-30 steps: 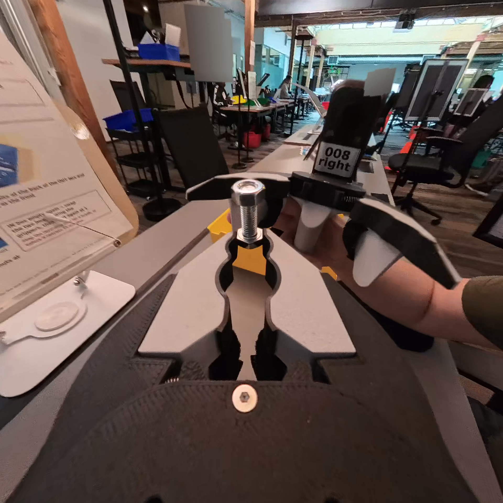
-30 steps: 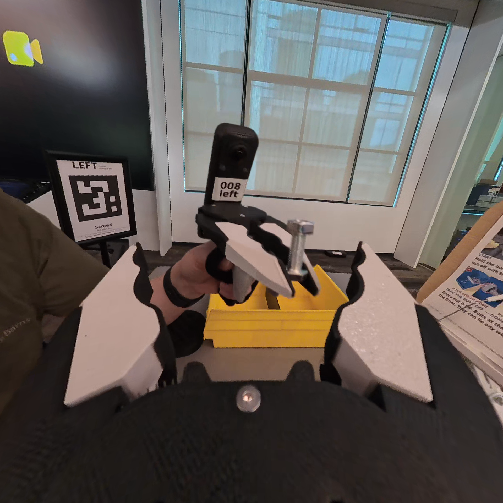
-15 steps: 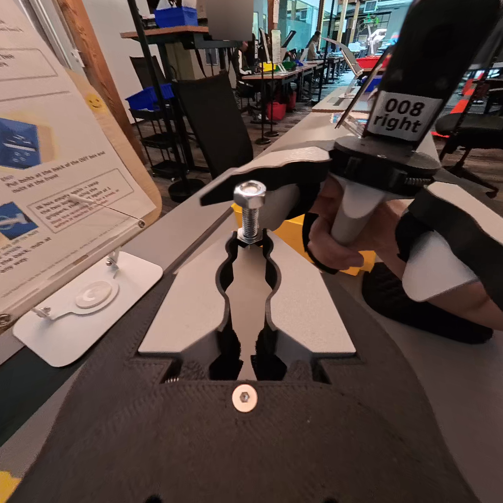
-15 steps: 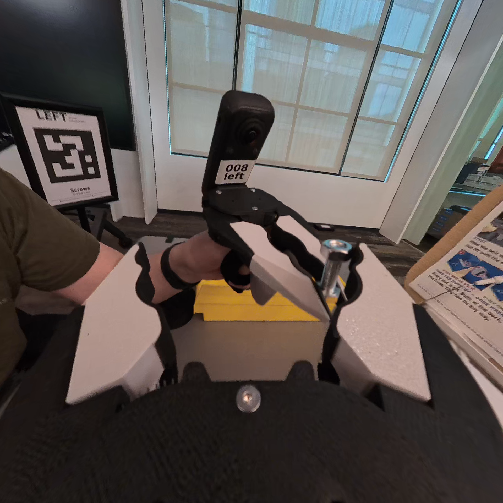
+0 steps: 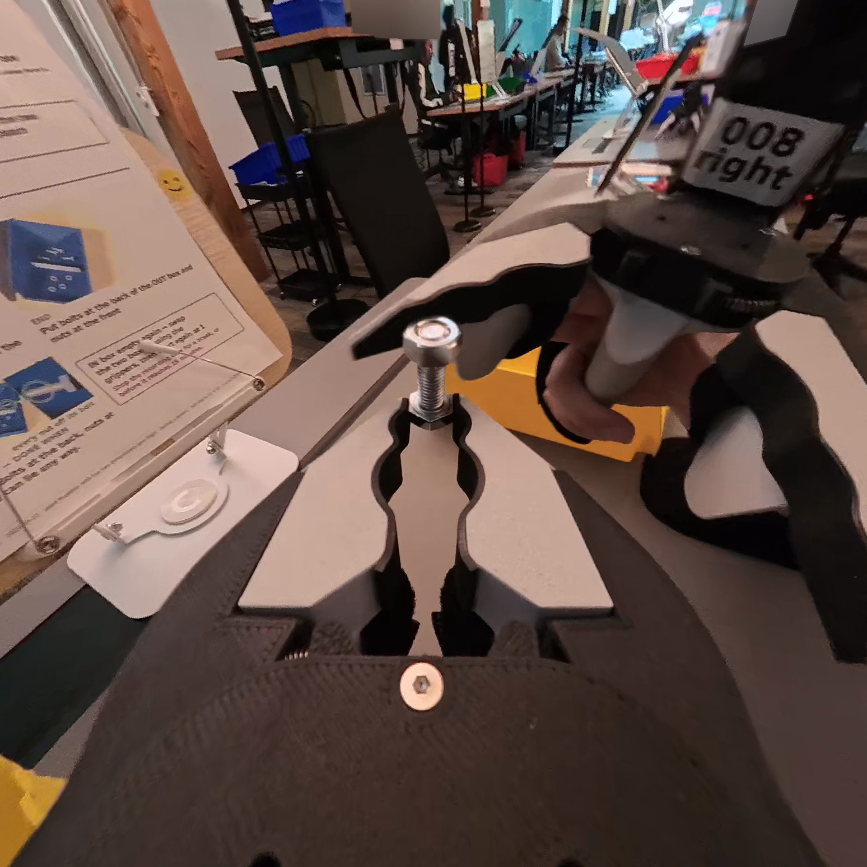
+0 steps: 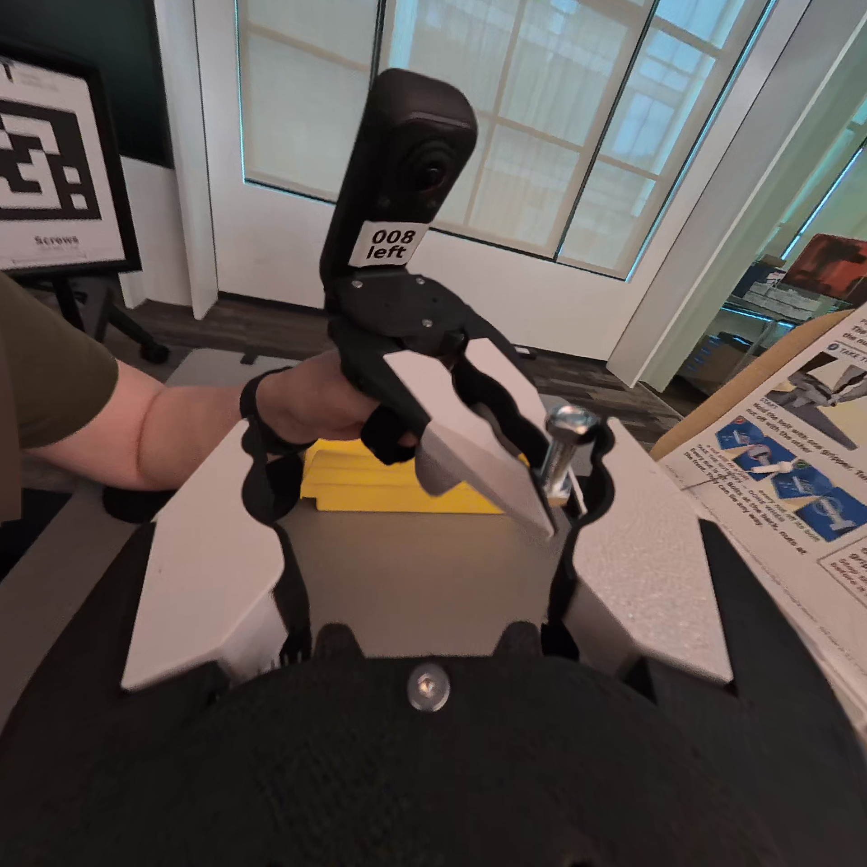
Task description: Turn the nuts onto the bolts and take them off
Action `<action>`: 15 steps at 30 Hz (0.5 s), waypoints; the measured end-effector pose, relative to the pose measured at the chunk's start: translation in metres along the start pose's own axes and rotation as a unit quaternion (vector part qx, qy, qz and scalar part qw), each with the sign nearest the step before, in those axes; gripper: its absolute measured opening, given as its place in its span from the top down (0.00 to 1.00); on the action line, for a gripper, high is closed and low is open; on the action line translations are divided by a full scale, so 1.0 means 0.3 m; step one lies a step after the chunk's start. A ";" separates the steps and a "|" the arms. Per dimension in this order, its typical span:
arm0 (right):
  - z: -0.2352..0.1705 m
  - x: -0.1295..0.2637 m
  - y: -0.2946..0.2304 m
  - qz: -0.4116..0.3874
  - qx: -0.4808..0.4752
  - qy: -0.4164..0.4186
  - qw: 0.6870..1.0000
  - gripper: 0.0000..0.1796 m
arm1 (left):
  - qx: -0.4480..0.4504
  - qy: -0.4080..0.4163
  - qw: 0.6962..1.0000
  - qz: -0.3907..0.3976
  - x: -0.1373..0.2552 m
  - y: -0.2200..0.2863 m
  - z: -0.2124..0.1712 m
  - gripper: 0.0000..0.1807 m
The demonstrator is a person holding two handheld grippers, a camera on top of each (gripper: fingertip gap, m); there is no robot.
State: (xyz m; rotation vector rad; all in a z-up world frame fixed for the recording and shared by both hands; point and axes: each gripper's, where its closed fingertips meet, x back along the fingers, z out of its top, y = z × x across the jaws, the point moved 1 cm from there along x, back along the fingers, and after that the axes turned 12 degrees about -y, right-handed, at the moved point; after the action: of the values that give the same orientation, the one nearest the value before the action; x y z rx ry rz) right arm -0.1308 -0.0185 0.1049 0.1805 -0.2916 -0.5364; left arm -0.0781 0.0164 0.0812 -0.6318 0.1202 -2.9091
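My left gripper is shut on a steel nut at its fingertips. A bolt stands upright out of the nut, head on top. My right gripper is open and empty, its jaws wide on either side of the left gripper's tips. The bolt sits right beside the right finger's inner notch; I cannot tell if they touch. In the left wrist view the right gripper reaches in from the right, one finger just behind the bolt head. In the right wrist view the left gripper points in from the far left.
A yellow bin stands on the grey table behind both grippers and also shows in the right wrist view. An instruction board on a white base stands close beside the bolt. A framed marker sign stands farther off.
The right gripper has come in closer, still open, so the bolt now sits between its jaws by the right finger. The left gripper has kept its hold on the nut.
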 end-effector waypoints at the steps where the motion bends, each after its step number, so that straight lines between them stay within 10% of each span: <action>1: 0.002 0.010 -0.007 0.002 0.007 -0.007 1.000 0.26 | 0.013 0.006 1.000 0.003 0.011 -0.018 0.003 0.91; 15: -0.021 0.016 -0.014 -0.022 0.045 -0.060 0.997 0.29 | 0.023 0.003 1.000 -0.012 0.008 -0.013 0.000 0.91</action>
State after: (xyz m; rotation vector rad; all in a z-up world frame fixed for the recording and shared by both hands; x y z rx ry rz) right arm -0.1269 -0.0240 0.0990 0.2427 -0.4291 -0.5794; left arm -0.0809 0.0198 0.0827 -0.6206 0.0472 -2.9285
